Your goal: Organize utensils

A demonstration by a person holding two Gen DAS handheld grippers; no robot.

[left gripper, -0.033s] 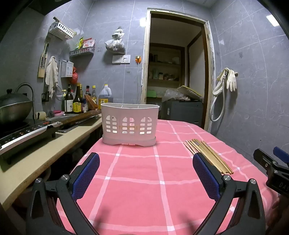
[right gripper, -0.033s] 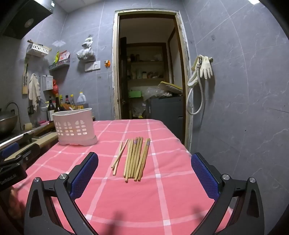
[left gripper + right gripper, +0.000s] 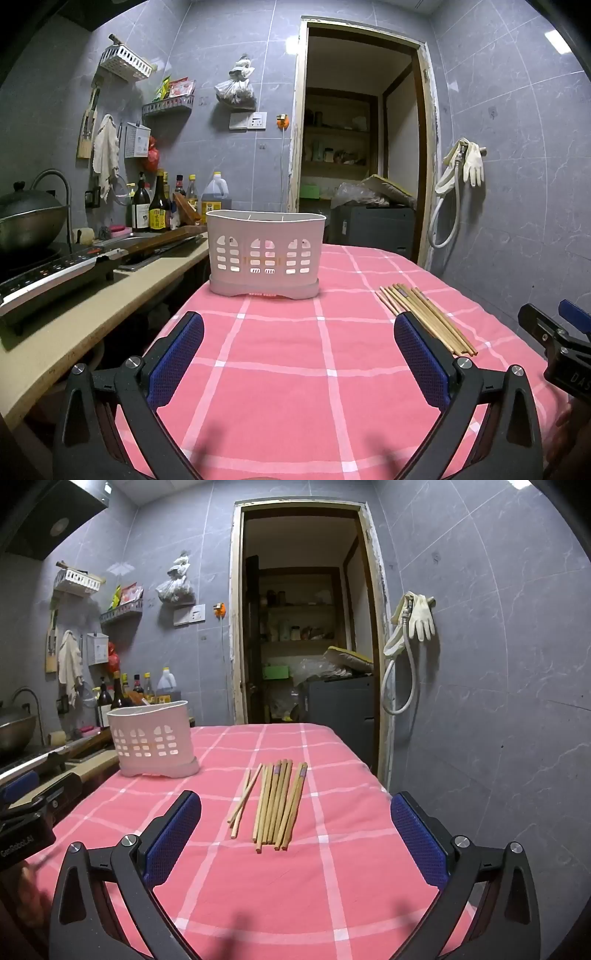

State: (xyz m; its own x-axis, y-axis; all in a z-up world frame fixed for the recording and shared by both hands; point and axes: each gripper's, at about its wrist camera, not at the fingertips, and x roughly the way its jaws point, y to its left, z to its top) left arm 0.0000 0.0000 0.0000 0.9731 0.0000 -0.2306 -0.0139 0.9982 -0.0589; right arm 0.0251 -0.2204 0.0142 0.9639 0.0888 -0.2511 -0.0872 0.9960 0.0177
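Several wooden chopsticks [image 3: 277, 805] lie side by side on the pink checked tablecloth [image 3: 332, 867], straight ahead of my right gripper [image 3: 295, 797], which stands open and empty just short of them. A white slotted utensil basket [image 3: 264, 254] stands upright at the table's far left, ahead of my left gripper [image 3: 297, 321], also open with nothing between its blue pads. In the left wrist view the chopsticks [image 3: 424, 317] lie to the right, partly behind the right finger. The basket [image 3: 153, 738] appears far left in the right wrist view.
A beige counter [image 3: 74, 332] runs along the left with a stove [image 3: 55, 273], a wok [image 3: 26, 221] and bottles [image 3: 159, 210]. A gap separates counter and table. An open doorway [image 3: 354, 147] lies beyond the table. The tiled wall [image 3: 498, 701] stands close on the right.
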